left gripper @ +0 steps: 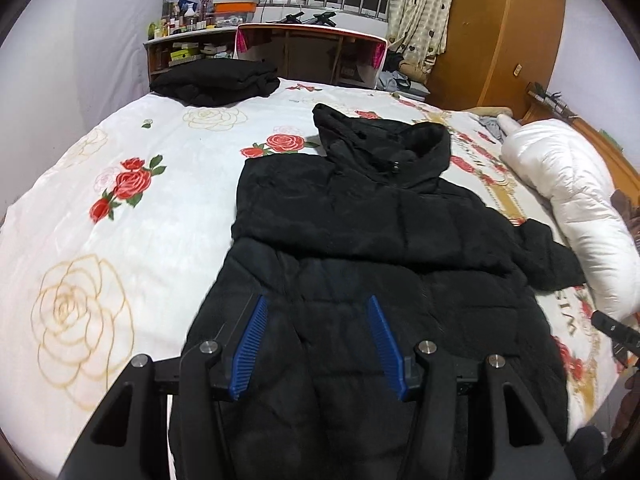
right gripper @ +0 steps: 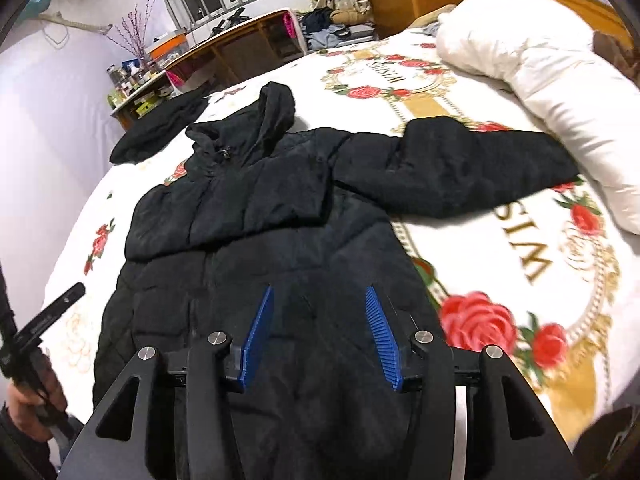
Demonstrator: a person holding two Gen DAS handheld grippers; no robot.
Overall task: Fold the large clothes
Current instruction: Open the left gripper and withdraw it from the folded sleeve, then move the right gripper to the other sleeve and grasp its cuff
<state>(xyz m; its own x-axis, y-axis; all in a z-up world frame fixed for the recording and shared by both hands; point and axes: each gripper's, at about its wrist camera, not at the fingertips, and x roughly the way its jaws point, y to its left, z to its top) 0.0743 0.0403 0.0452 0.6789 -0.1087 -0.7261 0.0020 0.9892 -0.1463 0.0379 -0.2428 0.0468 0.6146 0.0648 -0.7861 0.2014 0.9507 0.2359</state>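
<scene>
A black hooded puffer jacket (left gripper: pixel 360 220) (right gripper: pixel 260 200) lies front up on the rose-print bed (left gripper: pixel 120 240) (right gripper: pixel 500 248), hood toward the desk. One sleeve is folded across the chest. The other sleeve (right gripper: pixel 460 164) stretches out sideways toward the white quilt. My left gripper (left gripper: pixel 316 300) hovers open over the jacket's lower half, nothing between its blue pads. Over the lower front of the jacket, my right gripper (right gripper: pixel 320 290) is also open and empty. In the right wrist view, a hand (right gripper: pixel 32 404) holds the left gripper's handle at the left edge.
A folded black garment (left gripper: pixel 216 80) (right gripper: pixel 160 128) sits at the bed's far corner. A rolled white quilt (left gripper: pixel 568 208) (right gripper: pixel 540 72) lines the right side. Beyond the bed stand a cluttered desk (left gripper: pixel 312 48) and a wooden wardrobe (left gripper: pixel 500 32).
</scene>
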